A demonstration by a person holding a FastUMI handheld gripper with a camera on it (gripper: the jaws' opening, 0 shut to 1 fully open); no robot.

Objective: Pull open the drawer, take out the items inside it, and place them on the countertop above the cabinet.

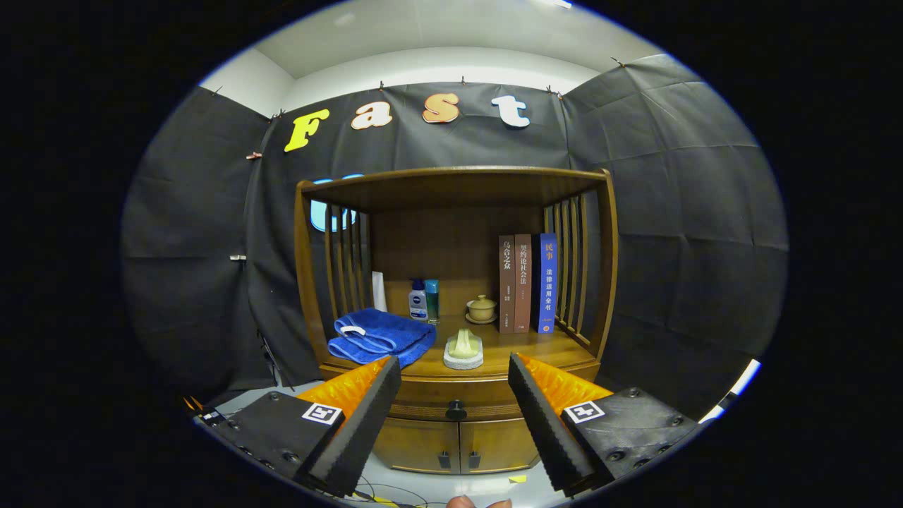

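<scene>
A wooden cabinet [564, 356] stands ahead with a shelf hutch on top. Its drawer [423, 409] is closed, with a dark round knob [456, 408] at its middle. The knob lies beyond my gripper [455, 370], in the gap between the two fingers. The gripper is open with nothing between its fingers. On the countertop [536, 346] lie a folded blue towel [381, 336] and a pale object on a round white base [463, 350]. What is inside the drawer is hidden.
Three upright books [528, 283] stand at the countertop's right, a small lidded cup [482, 308] and two bottles [425, 300] at the back. Two lower cabinet doors [458, 444] sit under the drawer. A fingertip [462, 502] shows below the fingers.
</scene>
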